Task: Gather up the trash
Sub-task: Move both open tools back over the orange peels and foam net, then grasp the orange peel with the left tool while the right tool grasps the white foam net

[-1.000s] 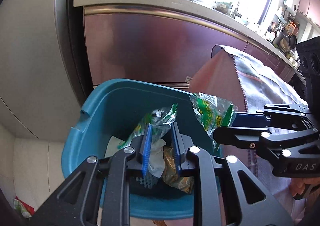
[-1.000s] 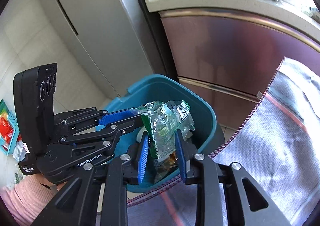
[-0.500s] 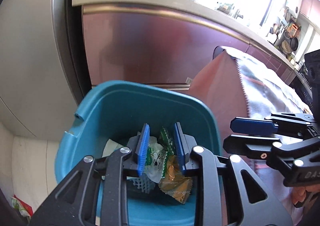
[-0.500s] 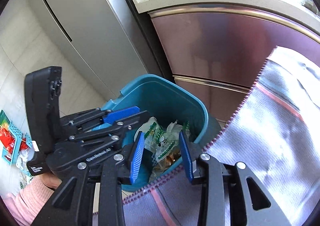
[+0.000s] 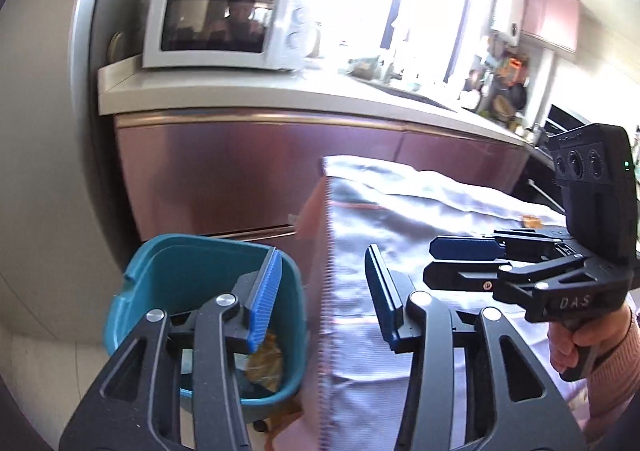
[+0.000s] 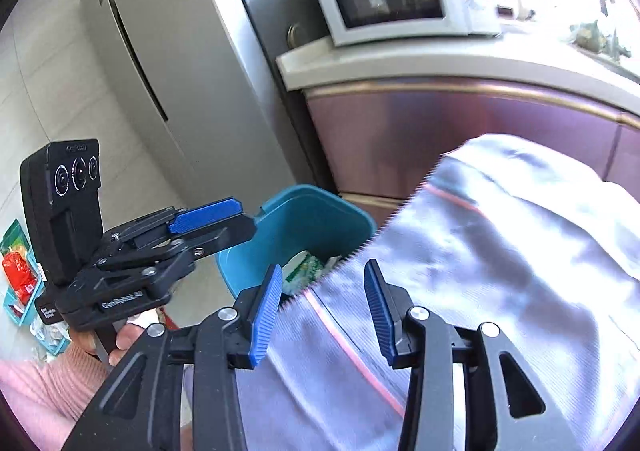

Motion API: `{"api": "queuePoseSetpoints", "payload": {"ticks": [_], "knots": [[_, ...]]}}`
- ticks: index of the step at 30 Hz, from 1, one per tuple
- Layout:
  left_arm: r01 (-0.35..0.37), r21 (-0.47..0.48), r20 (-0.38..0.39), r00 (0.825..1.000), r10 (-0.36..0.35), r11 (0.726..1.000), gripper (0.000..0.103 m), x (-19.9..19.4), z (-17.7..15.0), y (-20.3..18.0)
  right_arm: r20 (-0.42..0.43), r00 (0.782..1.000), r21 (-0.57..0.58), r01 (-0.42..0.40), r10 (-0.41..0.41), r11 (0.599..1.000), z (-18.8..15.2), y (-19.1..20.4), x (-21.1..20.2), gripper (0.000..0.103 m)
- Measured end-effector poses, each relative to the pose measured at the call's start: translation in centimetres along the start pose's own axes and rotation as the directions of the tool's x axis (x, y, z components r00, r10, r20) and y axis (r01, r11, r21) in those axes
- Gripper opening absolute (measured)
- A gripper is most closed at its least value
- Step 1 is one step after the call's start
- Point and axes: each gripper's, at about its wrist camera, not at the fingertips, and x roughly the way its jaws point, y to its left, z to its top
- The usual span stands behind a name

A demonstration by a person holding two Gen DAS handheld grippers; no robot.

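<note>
A teal bin (image 5: 192, 271) (image 6: 304, 223) stands on the floor beside a cloth-covered table. Crumpled wrappers (image 5: 266, 361) (image 6: 306, 273), green, white and golden, lie inside it. My left gripper (image 5: 320, 299) hangs above the bin's right rim and the table edge, its jaws opening with nothing between them. My right gripper (image 6: 320, 311) is over the table's corner, jaws also opening and empty. Each gripper shows in the other's view: the right gripper (image 5: 464, 263) at the right, the left gripper (image 6: 212, 223) at the left.
A grey cloth (image 5: 420, 219) (image 6: 500, 251) with a pink stripe covers the table. Behind stand a maroon cabinet (image 5: 248, 171), a counter with a white microwave (image 5: 216, 23) and a grey fridge (image 6: 140, 63). Packets in a small tray (image 6: 20, 275) lie on the floor at left.
Both grippers let their wrappers fall into the bin, then rose and drew back toward the table while their jaws spread wider. The bin now looks smaller and lower.
</note>
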Motion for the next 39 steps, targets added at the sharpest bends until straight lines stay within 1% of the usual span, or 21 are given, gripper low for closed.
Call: {"api": "queuePoseSetpoints", "payload": {"ticks": [1,4,6,9,11,14,17,22,25,28,30,33,36,39], "knots": [[0.018,0.008,0.006,1.0,-0.018,1.0,0.044,-0.8,0.1,-0.6,0.013,1.0,0.009,0.009,-0.009,1.0,-0.4,-0.3,-1.0,0.043],[0.074,0.035,0.014,0.997,-0.075,0.997,0.046,-1.6,0.0,-3.0,0.043,0.998,0.039,0.046,-0.048,0.998,-2.1,-1.6,-4.3,0.043],[0.108,0.058,0.011,0.994,-0.109,0.992,0.046,-1.7,-0.1,-5.1,0.054,0.995,0.065,0.086,-0.089,0.994,-3.3,-2.5,-6.3,0.043],[0.181,0.082,-0.012,0.983,-0.181,0.98,0.046,-1.2,-0.6,-8.1,0.069,0.985,0.11,0.15,-0.158,0.983,-5.3,-4.0,-9.4,0.043],[0.231,0.098,-0.042,0.973,-0.228,0.968,0.046,-0.6,-1.1,-10.4,0.08,0.975,0.15,0.193,-0.206,0.97,-6.7,-5.3,-11.6,0.043],[0.295,0.13,-0.092,0.954,-0.285,0.946,0.046,0.7,-1.9,-14.2,0.098,0.954,0.22,0.256,-0.282,0.941,-8.6,-7.4,-14.7,0.044],[0.353,0.173,-0.134,0.933,-0.333,0.919,0.046,1.6,-2.6,-17.9,0.113,0.928,0.288,0.31,-0.354,0.906,-10.5,-9.6,-17.5,0.044],[0.433,0.215,-0.212,0.896,-0.391,0.875,0.046,3.7,-3.6,-23.6,0.107,0.873,0.396,0.401,-0.475,0.826,-13.7,-13.1,-21.6,0.044],[0.469,0.225,-0.255,0.874,-0.413,0.854,0.046,5.2,-4.2,-26.4,0.109,0.847,0.45,0.424,-0.52,0.786,-15.5,-15.0,-23.9,0.044],[0.492,0.236,-0.291,0.858,-0.422,0.838,0.046,6.6,-4.6,-28.8,0.109,0.824,0.499,0.438,-0.556,0.748,-16.9,-16.4,-25.8,0.044],[0.507,0.246,-0.309,0.849,-0.428,0.826,0.046,7.5,-4.8,-30.3,0.107,0.814,0.525,0.442,-0.572,0.727,-17.9,-17.1,-26.8,0.045],[0.528,0.249,-0.336,0.833,-0.438,0.812,0.046,8.9,-4.8,-32.1,0.094,0.807,0.559,0.442,-0.583,0.702,-19.2,-18.0,-27.7,0.046],[0.535,0.264,-0.356,0.827,-0.435,0.802,0.046,10.2,-4.7,-33.8,0.077,0.817,0.58,0.429,-0.571,0.692,-20.4,-18.5,-27.7,0.047],[0.528,0.273,-0.371,0.829,-0.418,0.804,0.046,11.5,-4.7,-35.1,0.063,0.83,0.599,0.412,-0.554,0.686,-21.2,-19.0,-27.2,0.047]]}}
